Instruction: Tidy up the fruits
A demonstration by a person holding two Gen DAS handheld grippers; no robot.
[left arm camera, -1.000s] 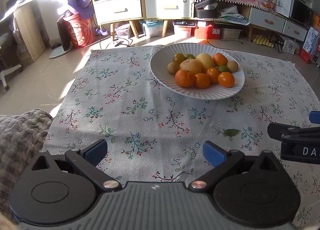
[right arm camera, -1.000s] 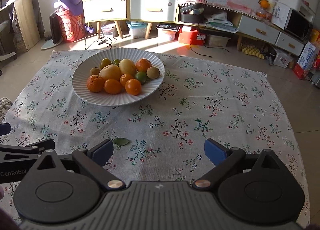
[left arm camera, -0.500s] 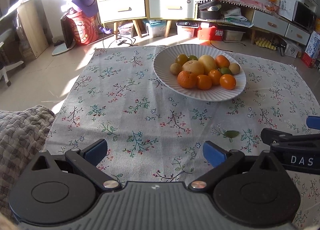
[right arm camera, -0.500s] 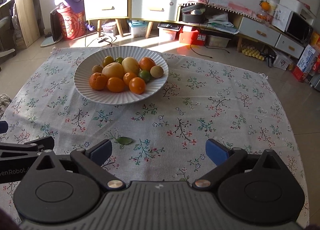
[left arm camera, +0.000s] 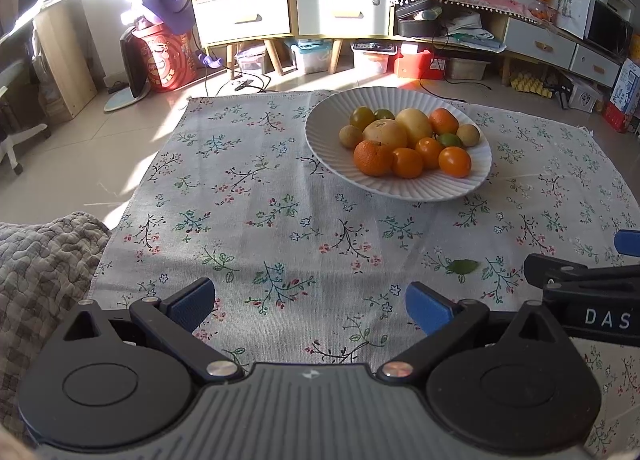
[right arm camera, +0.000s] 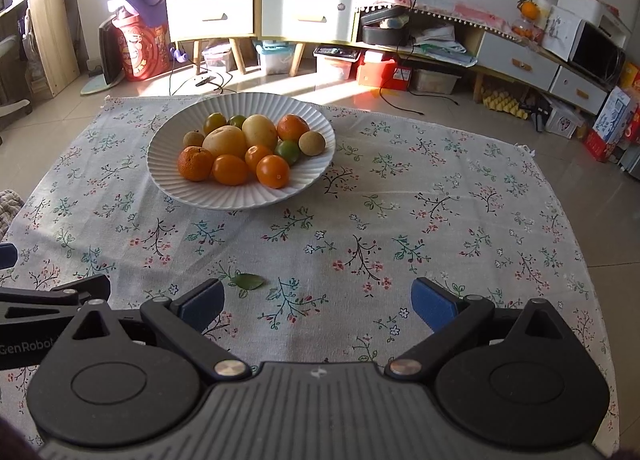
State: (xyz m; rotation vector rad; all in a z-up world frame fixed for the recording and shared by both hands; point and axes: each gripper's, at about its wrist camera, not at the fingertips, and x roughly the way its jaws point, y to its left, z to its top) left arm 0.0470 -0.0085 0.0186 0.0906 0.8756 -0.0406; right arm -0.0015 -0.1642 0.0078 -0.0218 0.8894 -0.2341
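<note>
A white ribbed plate (left arm camera: pixel 472 180) (right arm camera: pixel 240 198) on the floral cloth holds several fruits: oranges (left arm camera: pixel 373 158) (right arm camera: pixel 195 163), a yellow pear-like fruit (left arm camera: pixel 385 133) (right arm camera: pixel 224 141), a green lime (left arm camera: pixel 450 139) (right arm camera: pixel 288 151) and small brown ones. My left gripper (left arm camera: pixel 310 306) hovers open over the near cloth, empty. Beside it, my right gripper (right arm camera: pixel 318 302) is open and empty too. Both stand well short of the plate. A green leaf (left arm camera: pixel 462 265) (right arm camera: pixel 248 281) lies on the cloth between them.
The floral cloth (left arm camera: pixel 260 200) (right arm camera: pixel 440 220) covers a low surface with tiled floor around. A quilted grey blanket (left arm camera: pixel 44 260) lies at the left. Cabinets (right arm camera: pixel 304 16), boxes and a red bag (left arm camera: pixel 164 60) line the far wall.
Both grippers have drawn back and tilted slightly, so the plate sits a little farther up in each view. Jaws stay open; nothing on the cloth moved.
</note>
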